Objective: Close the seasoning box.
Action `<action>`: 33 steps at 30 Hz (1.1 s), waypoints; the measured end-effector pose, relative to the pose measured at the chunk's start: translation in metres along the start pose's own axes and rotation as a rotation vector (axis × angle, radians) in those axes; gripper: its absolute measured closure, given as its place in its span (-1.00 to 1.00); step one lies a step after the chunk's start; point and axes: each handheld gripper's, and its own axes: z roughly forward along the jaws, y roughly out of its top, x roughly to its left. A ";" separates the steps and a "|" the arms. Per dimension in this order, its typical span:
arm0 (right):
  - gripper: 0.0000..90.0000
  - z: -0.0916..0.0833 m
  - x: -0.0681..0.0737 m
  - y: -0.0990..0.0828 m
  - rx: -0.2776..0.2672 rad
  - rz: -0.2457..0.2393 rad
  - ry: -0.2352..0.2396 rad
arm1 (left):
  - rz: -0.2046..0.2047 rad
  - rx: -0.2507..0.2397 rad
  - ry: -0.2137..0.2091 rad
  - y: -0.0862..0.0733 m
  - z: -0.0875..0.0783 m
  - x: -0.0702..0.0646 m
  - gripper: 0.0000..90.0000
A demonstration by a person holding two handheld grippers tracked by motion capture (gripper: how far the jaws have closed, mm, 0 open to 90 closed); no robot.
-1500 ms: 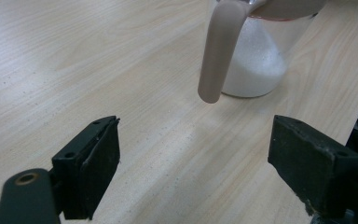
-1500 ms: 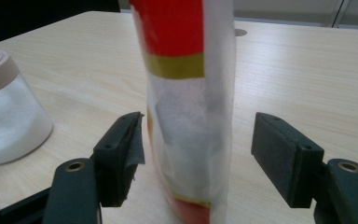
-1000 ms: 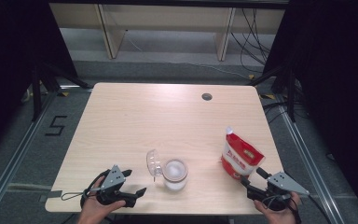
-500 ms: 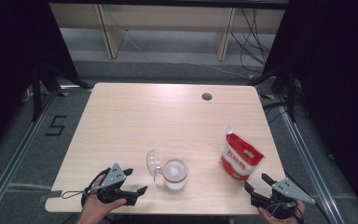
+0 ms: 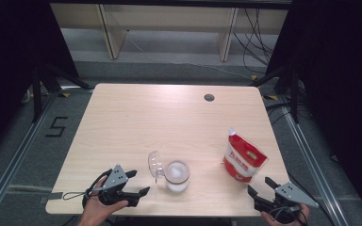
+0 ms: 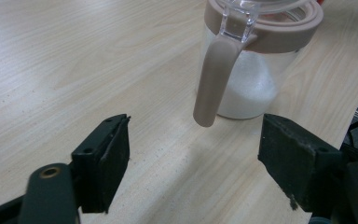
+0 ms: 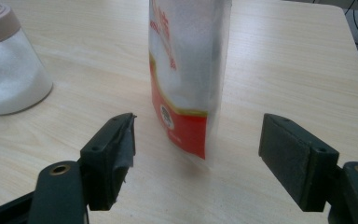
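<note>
A clear jar holding white powder stands near the table's front edge, with its hinged lid swung open to the left. My left gripper lies left of the jar and points at it. It is open, its jaws have just been closing a little, and nothing is between them. In the left gripper view the jar's tan latch hangs down just ahead of the jaws. A red and white pouch stands upright at the right. My right gripper sits open just in front of the pouch, apart from it.
The wooden table has a small round cable hole near its far edge. Both grippers rest at the front edge in a person's hands. Shelving and cables lie on the floor beyond the table.
My right gripper has slid slightly back toward the table's front edge, away from the pouch. The left hand, jar and pouch have stayed in place.
</note>
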 end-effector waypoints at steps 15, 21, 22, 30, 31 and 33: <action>-0.38 0.001 0.003 0.001 -0.001 -0.020 -0.007 | 0.062 -0.032 -0.014 0.006 -0.012 -0.004 0.77; -0.38 0.001 0.007 0.001 0.019 0.011 0.005 | 0.073 -0.037 -0.025 0.012 -0.012 -0.009 0.99; -0.38 0.002 0.006 0.002 0.017 0.003 0.009 | 0.071 -0.036 -0.020 0.014 -0.013 -0.011 0.99; -0.37 0.003 0.006 0.002 0.001 -0.032 -0.001 | 0.126 -0.049 -0.036 0.027 -0.010 -0.016 0.99; -0.37 0.003 0.005 0.002 0.009 -0.033 0.007 | 0.098 -0.051 -0.030 0.027 -0.009 -0.017 0.99; -0.37 0.003 0.006 0.002 0.002 -0.031 0.000 | 0.093 -0.055 -0.033 0.030 -0.009 -0.019 0.99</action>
